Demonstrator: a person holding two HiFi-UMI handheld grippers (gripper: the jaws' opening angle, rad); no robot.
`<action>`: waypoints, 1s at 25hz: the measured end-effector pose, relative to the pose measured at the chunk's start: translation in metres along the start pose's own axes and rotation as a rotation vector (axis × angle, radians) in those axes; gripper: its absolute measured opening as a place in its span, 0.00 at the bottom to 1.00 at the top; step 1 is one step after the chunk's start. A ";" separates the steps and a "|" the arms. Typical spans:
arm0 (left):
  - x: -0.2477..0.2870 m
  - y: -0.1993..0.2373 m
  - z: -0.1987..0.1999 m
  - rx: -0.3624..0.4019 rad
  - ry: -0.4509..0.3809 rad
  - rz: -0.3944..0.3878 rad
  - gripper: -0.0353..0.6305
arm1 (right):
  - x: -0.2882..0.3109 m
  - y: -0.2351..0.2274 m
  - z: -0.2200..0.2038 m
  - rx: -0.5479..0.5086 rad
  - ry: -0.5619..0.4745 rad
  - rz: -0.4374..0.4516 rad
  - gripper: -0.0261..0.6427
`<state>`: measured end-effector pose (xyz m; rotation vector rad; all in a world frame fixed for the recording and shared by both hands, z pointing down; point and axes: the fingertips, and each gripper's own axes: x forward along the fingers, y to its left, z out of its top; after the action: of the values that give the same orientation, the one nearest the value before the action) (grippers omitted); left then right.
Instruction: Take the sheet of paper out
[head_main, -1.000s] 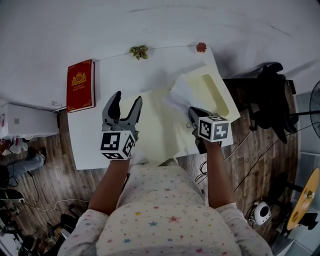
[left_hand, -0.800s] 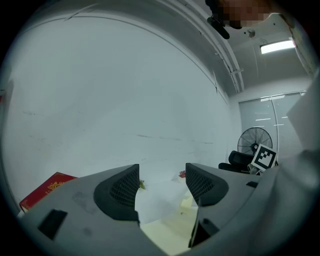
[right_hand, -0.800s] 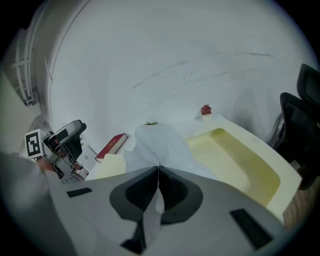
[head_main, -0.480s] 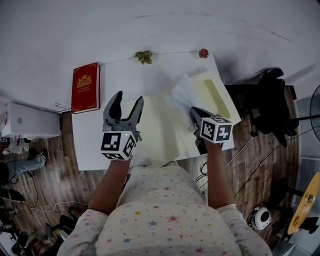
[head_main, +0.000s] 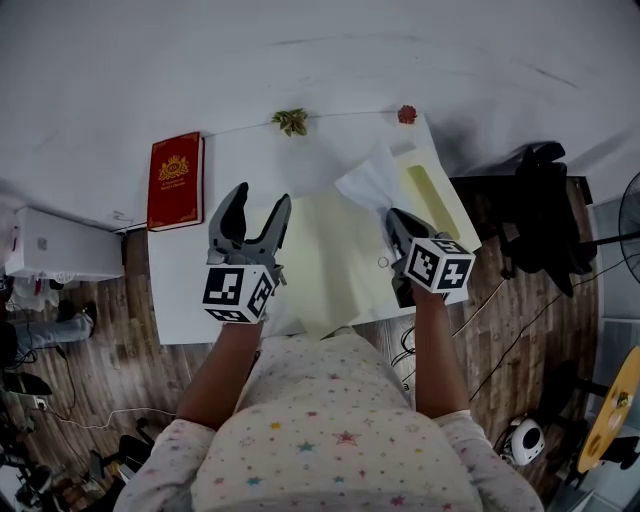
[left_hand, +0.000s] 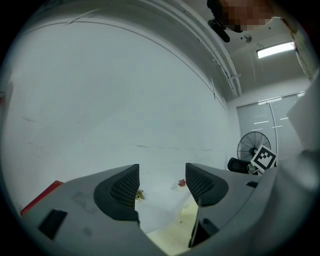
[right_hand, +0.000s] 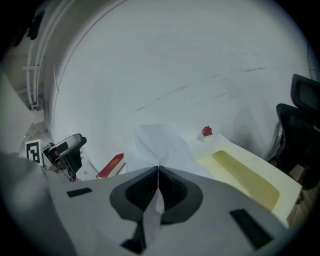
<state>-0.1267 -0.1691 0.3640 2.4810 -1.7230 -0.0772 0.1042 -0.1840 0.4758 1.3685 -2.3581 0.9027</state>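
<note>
The right claw (right_hand: 158, 170) is pinched shut on the sheet of paper (right_hand: 159, 142), gripping it at its near end; from there the white sheet (head_main: 372, 182) lifts clear of the pale yellow folder (head_main: 330, 255) and fans out, its long axis running away from the claw toward the counter's (head_main: 180, 290) far edge, free end pointing up and slightly left. The folder lies open from the near edge to the far right corner, under the sheet. The left claw (left_hand: 161, 186) hangs wide open over the folder's left side, nothing between its jaws. A red book (head_main: 176, 182) sits at the far left corner, a red flower (head_main: 406, 114) at the far right one
</note>
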 end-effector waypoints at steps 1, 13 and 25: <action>0.000 -0.001 0.001 0.000 -0.003 -0.002 0.49 | -0.001 0.001 0.003 0.000 -0.014 0.000 0.05; 0.003 -0.011 0.019 -0.015 -0.035 -0.035 0.48 | -0.025 0.010 0.050 -0.044 -0.201 0.007 0.04; 0.002 -0.019 0.035 -0.019 -0.069 -0.067 0.36 | -0.047 0.021 0.080 -0.062 -0.304 -0.003 0.04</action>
<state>-0.1124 -0.1665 0.3270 2.5507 -1.6562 -0.1859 0.1173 -0.1950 0.3817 1.5801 -2.5766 0.6520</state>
